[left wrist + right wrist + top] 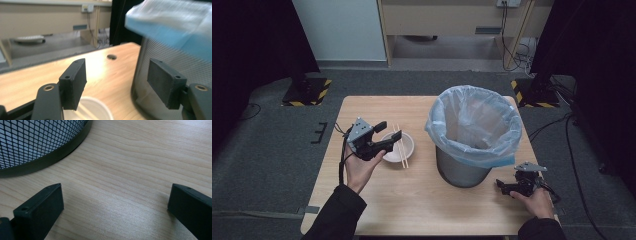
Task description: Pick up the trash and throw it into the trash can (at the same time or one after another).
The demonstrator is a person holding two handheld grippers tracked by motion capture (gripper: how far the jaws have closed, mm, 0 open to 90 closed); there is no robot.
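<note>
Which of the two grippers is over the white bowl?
The left gripper: its open jaws hang above the white bowl with chopsticks; the right gripper rests beside the bin.

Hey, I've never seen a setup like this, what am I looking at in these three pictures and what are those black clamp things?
A person sits at a wooden table, holding a two-jaw tool in each hand. One picture looks down from above; the other two come from cameras riding on each tool. The left hand-held gripper hovers open over a white bowl with chopsticks laid across it. The right hand-held gripper rests open near a mesh waste bin lined with a blue bag. Nothing is held.
</note>
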